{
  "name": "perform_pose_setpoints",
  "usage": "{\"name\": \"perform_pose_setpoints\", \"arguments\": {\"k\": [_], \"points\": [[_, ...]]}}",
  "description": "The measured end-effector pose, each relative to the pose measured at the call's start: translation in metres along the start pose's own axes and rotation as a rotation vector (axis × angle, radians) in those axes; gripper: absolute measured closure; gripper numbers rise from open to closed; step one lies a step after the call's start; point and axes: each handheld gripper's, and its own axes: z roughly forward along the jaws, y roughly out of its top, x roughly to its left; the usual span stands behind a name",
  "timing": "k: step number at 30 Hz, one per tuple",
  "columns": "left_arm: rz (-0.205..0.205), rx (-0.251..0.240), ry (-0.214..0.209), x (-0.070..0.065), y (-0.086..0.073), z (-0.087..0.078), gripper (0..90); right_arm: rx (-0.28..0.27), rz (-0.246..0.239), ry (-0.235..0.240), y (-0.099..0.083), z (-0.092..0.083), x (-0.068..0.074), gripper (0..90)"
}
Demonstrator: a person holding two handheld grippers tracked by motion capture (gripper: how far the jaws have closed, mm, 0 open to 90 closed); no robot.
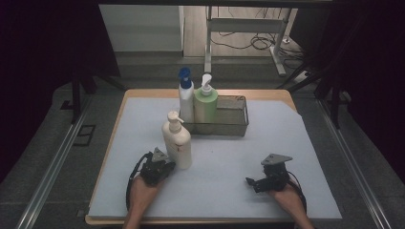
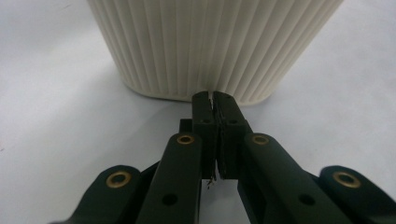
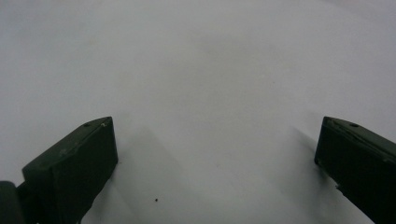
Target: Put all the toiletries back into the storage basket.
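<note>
Nearest the person, the left tongs (image 1: 168, 166) lie low on the surface with their jaws pressed together and nothing between them; in the left gripper view the left tongs' tips (image 2: 214, 99) sit right at the foot of the cream ribbed plastic pump bottle (image 2: 212, 44), just beside its lower edge — whether they actually touch it cannot be told. In the high view that cream pump bottle (image 1: 177, 141) stands upright directly ahead of the left tongs, its pump head pointing to the right. The right tongs (image 1: 252, 183) rest well apart from the bottle on the right side, their jaws spread wide and holding nothing, with bare white sheet between them in the right gripper view (image 3: 212, 154). The surface is a wooden tabletop (image 1: 143, 93) covered by a large pale sheet (image 1: 224, 167). Farther back — near the far edge — a rectangular metal wire basket (image 1: 234, 125) holds a green pump bottle (image 1: 206, 106) at its left end, and a white bottle with a blue cap (image 1: 186, 98) stands touching the green one on its left. Beyond the surface lie a grey floor, metal rails at both sides, dark curtains, and a table frame with cables (image 1: 253, 43) on the floor.
</note>
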Motion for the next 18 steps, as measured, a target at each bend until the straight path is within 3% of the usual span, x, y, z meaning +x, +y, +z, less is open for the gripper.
{"name": "perform_pose_setpoints", "arguments": {"k": [9,18], "points": [[0.011,0.011,-0.006,-0.0024,0.0007,-0.0009,85.7,0.003,0.000,0.002,0.0003,-0.0002,-0.0001,0.0],[0.012,0.009,0.018,-0.0019,-0.0035,-0.0079,70.9,0.007,0.001,0.006,0.0012,-0.0005,-0.0009,0.0]]}}
